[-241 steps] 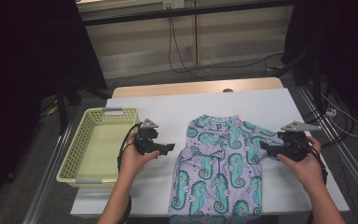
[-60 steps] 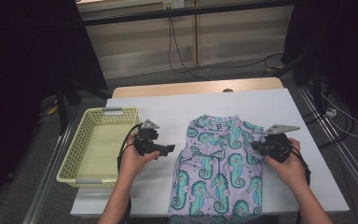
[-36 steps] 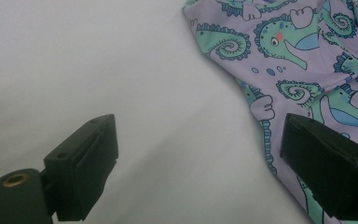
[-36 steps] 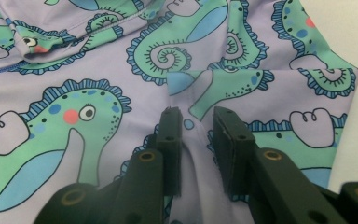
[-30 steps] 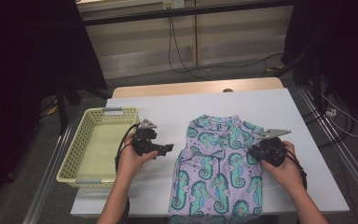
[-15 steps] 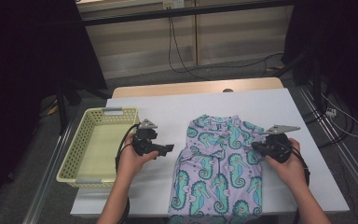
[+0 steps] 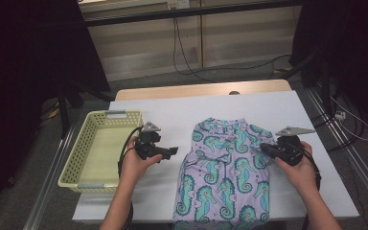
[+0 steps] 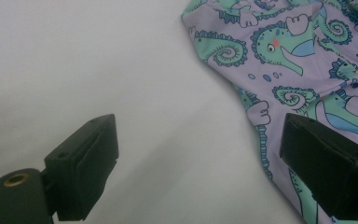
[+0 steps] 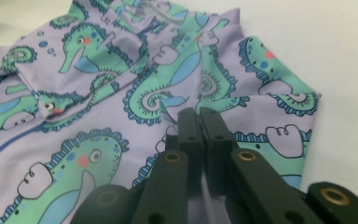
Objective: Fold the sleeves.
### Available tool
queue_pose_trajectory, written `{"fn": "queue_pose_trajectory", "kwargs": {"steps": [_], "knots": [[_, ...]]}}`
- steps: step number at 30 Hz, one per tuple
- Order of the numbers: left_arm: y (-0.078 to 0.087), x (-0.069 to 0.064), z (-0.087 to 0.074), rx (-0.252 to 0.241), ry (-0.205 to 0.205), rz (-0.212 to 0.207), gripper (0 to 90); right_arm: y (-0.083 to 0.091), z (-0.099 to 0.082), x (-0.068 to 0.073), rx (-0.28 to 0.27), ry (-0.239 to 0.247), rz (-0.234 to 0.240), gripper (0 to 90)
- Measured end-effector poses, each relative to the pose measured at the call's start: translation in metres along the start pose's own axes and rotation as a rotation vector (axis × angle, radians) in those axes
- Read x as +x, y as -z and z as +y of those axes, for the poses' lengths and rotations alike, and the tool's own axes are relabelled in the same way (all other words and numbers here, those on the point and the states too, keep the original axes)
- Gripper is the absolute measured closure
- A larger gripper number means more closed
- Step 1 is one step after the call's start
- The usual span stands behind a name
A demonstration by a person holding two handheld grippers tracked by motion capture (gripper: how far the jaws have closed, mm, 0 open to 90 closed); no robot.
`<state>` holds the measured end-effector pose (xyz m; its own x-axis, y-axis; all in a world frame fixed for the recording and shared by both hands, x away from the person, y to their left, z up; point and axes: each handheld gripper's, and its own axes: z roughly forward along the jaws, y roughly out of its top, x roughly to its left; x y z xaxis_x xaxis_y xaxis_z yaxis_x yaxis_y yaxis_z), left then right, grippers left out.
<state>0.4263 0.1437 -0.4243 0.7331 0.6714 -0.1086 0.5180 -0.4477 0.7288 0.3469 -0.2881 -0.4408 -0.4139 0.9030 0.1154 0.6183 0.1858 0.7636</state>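
Right hand-held gripper (image 9: pixel 200 116) pinched shut on lilac seahorse-print garment (image 7: pixel 225 167), frame right; left hand-held gripper (image 8: pixel 196 154) wide, empty. Lift sleeve slowly, fold inward.

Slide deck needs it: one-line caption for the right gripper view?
Right gripper, black jaws shut, pinches a fold of the lilac seahorse-print fabric garment lying on the white table.

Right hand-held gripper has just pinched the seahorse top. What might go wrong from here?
1. The right hand-held gripper has just closed on a small pinch of the lilac seahorse-print top near its sleeve; so little fabric might slip out when lifted.
2. The left hand-held gripper is open above the white table, off the cloth, so a one-sided pull may bunch the top.
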Motion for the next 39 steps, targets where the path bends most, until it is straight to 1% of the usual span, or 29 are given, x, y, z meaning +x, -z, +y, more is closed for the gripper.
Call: {"fn": "queue_pose_trajectory", "kwargs": {"steps": [1,3,4,5,8,9,11,13,15,17,19,21,24,25,26,27,30,31,32,34,36,37,38,39], "knots": [[-0.001,0.001,0.0,-0.002,0.002,-0.003,11.9,0.002,0.002,0.001,-0.014,-0.006,0.004,88.9],[-0.004,0.001,-0.001,0.005,0.004,0.0,11.8,0.002,0.003,-0.001,-0.013,-0.023,-0.014,89.0],[-0.004,0.001,-0.001,0.005,0.004,0.0,11.9,0.002,0.003,-0.001,-0.013,-0.023,-0.014,89.0],[-0.005,0.0,-0.002,0.01,0.004,-0.003,11.8,0.003,0.002,-0.003,-0.028,-0.055,-0.007,89.0],[-0.004,0.0,-0.001,0.009,-0.005,0.003,11.9,0.005,0.004,-0.004,-0.032,-0.054,-0.017,89.1],[-0.002,-0.001,0.0,0.002,-0.009,0.005,11.9,0.006,0.005,-0.004,-0.051,-0.063,-0.018,89.1],[-0.002,-0.002,0.0,0.007,-0.006,-0.002,11.8,0.009,0.007,-0.003,-0.061,-0.065,-0.011,89.1],[-0.003,-0.002,0.0,0.006,-0.012,0.002,11.9,0.011,0.008,-0.003,-0.071,-0.073,-0.012,89.0],[-0.004,-0.002,0.0,0.007,-0.005,-0.001,11.8,0.011,0.009,-0.003,-0.075,-0.07,-0.021,89.1],[-0.003,-0.002,0.0,0.01,-0.014,0.004,11.9,0.011,0.01,-0.003,-0.076,-0.068,-0.017,89.1],[-0.002,-0.002,0.001,0.008,-0.01,-0.004,11.9,0.011,0.011,-0.001,-0.084,-0.06,-0.018,89.1],[-0.002,-0.002,0.001,0.002,-0.006,0.0,11.9,0.011,0.012,0.0,-0.087,-0.055,-0.016,89.1],[-0.002,-0.002,0.001,0.01,-0.008,-0.003,11.8,0.01,0.016,0.004,-0.094,-0.052,-0.015,89.1],[-0.003,-0.001,0.0,0.018,-0.012,0.0,11.9,0.01,0.018,0.006,-0.1,-0.048,-0.027,89.1],[-0.003,-0.001,0.0,0.018,-0.012,0.0,11.9,0.01,0.018,0.006,-0.1,-0.048,-0.027,89.1],[-0.004,-0.002,-0.001,0.018,-0.014,0.003,11.8,0.009,0.02,0.008,-0.109,-0.044,-0.023,89.1],[-0.004,-0.001,0.0,0.018,-0.012,0.0,11.9,0.009,0.022,0.011,-0.113,-0.044,-0.02,89.1],[-0.004,-0.001,0.0,0.017,-0.011,-0.001,11.8,0.008,0.024,0.015,-0.117,-0.037,-0.017,89.0],[-0.004,-0.001,0.0,0.016,-0.006,-0.004,11.8,0.008,0.024,0.015,-0.117,-0.037,-0.017,89.0],[-0.004,-0.001,0.0,0.019,-0.013,0.002,11.8,0.006,0.026,0.017,-0.116,-0.026,-0.016,89.1],[-0.005,-0.002,-0.001,0.017,-0.006,0.002,11.8,0.003,0.027,0.02,-0.121,-0.023,-0.013,89.1],[-0.005,-0.002,-0.001,0.02,-0.008,0.0,11.9,0.002,0.028,0.022,-0.128,-0.01,-0.012,89.1],[-0.005,-0.002,-0.001,0.023,-0.009,-0.004,11.9,0.002,0.028,0.022,-0.128,-0.01,-0.012,89.1],[-0.006,-0.001,-0.001,0.024,-0.012,0.0,11.8,0.0,0.029,0.024,-0.133,-0.009,-0.008,89.1]]}}
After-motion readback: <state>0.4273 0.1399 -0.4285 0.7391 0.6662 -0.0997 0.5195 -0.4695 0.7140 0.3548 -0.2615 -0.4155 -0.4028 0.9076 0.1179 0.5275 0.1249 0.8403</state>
